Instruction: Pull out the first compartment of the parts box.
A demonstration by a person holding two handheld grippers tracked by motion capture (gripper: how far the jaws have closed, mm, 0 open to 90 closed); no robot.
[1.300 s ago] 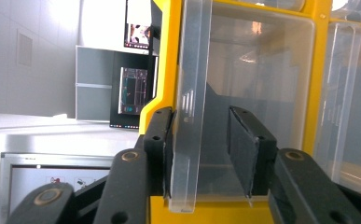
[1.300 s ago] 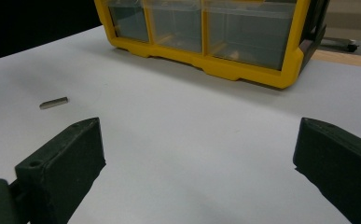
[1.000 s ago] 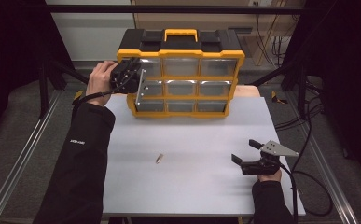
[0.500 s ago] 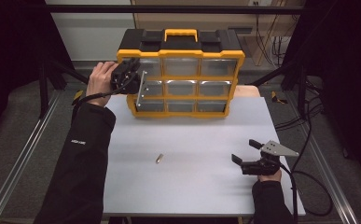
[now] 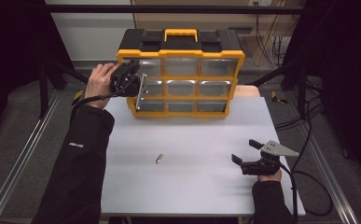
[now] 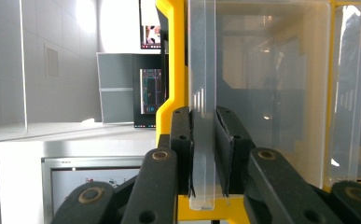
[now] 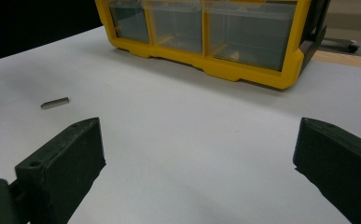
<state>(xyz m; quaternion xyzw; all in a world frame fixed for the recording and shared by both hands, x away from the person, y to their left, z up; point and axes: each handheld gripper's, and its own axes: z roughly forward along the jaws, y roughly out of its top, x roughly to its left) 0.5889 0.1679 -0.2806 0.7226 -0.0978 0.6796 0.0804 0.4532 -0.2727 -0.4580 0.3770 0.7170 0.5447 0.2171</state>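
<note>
Drawer (image 6: pixel 201 93) of clear plastic, left column of yellow organizer (image 5: pixel 180 79) at table's far edge — front lip pinched between left gripper (image 5: pixel 138 91) pads, barely pulled out. Small metal piece (image 5: pixel 159 158) lying mid-table, not yet picked up. Right gripper (image 5: pixel 247 151) resting near table's right edge, jaws spread wide, empty.

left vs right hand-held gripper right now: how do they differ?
The left hand-held gripper is raised at the yellow organiser box, jaws shut on a clear plastic drawer front. The right hand-held gripper sits low over the white table, jaws wide open, holding nothing. Both have black jaws.
</note>
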